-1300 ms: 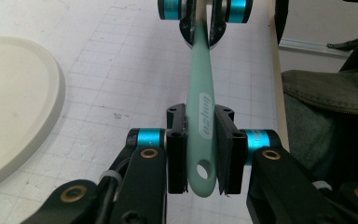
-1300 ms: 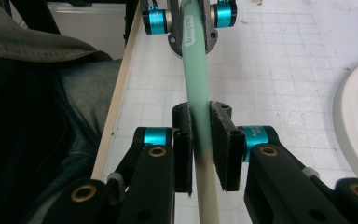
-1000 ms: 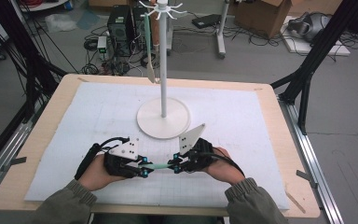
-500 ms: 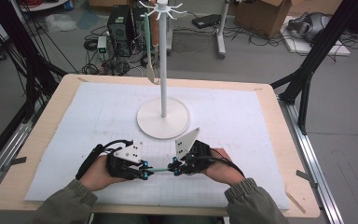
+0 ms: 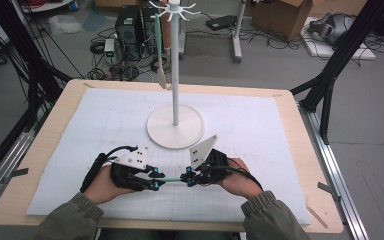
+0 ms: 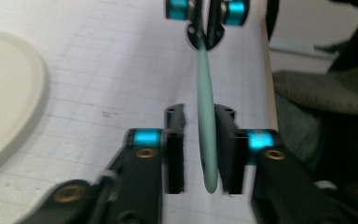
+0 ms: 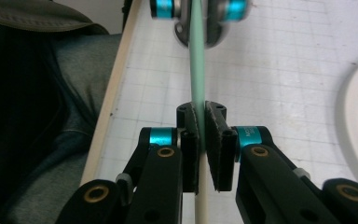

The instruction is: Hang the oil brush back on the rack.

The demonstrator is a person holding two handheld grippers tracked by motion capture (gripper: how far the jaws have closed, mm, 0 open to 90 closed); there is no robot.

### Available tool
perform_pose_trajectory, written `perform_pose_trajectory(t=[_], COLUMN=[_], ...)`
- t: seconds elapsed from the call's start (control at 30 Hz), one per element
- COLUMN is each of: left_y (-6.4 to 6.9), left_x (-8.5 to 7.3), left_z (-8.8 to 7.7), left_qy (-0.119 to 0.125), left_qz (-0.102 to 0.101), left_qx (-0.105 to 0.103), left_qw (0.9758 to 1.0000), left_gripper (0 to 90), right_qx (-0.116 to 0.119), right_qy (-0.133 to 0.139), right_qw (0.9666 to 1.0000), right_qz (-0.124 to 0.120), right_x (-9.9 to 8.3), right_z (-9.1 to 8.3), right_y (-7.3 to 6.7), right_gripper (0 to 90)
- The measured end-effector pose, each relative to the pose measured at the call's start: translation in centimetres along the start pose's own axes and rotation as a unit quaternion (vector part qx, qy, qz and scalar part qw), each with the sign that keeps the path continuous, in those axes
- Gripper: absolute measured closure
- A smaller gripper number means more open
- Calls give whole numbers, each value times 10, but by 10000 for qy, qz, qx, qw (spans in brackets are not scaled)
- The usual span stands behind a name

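Slim mint-green spatula [image 5: 172, 179] between claws

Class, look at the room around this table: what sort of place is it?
Probably a lab or workshop: a computer tower and loose cables lie on the floor, with cardboard boxes behind the table.

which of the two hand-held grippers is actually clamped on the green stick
The right hand-held gripper: its pads pinch the green stick. In the left hand-held gripper, a gap shows between one pad and the stick.

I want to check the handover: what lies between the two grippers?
In the high view, a thin green utensil bridges the left gripper and right gripper; beneath it lies the white mat.
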State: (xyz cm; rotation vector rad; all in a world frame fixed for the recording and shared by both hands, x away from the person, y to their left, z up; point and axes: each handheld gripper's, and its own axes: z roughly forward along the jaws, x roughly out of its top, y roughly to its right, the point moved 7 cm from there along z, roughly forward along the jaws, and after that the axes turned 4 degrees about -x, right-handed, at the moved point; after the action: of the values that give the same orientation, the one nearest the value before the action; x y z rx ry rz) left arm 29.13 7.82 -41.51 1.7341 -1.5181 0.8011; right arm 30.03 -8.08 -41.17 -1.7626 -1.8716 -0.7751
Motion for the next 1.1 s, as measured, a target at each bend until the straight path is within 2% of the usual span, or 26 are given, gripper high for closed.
perform_pose_trajectory(t=[0.1,0.23,0.3,0.4,0.47,0.57,0.6,0.67,0.77,0.8,0.97,1.1], left_y=[-2,-1,0,2,3,4,4,3,1,0,-2,-2], left_x=[0,0,0,-1,0,1,1,1,3,4,5,11], left_z=[-4,-5,-5,-5,-3,-3,-4,-5,-10,-11,-18,-21], left_qy=[70,81,30,-35,-37,-12,38,118,385,467,716,900], left_qz=[-46,-29,50,97,144,157,120,116,-11,-101,-234,-293], left_qx=[58,25,-8,-56,-59,-55,-66,-35,34,70,116,113], left_qw=[9999,10000,10000,9999,9999,9999,9999,9999,9993,9988,9971,9954], left_gripper=[721,808,826,833,834,834,834,833,801,733,668,652], right_qx=[-43,-108,-86,-140,-148,-125,-125,-153,-212,-243,-377,-371], right_qy=[73,155,159,26,-73,-224,-244,-232,-68,30,724,851], right_qw=[10000,9998,9998,9999,9998,9996,9995,9995,9997,9997,9962,9951], right_qz=[15,49,32,-32,-75,-142,-167,-177,-60,-1,317,336], right_x=[0,2,2,2,2,1,1,2,5,6,9,15], right_z=[-1,-2,-1,2,6,13,14,13,10,9,2,6], right_y=[2,4,3,1,-1,-3,-3,-2,1,2,6,4], right_gripper=[850,850,847,828,766,791,827,840,845,845,846,846])
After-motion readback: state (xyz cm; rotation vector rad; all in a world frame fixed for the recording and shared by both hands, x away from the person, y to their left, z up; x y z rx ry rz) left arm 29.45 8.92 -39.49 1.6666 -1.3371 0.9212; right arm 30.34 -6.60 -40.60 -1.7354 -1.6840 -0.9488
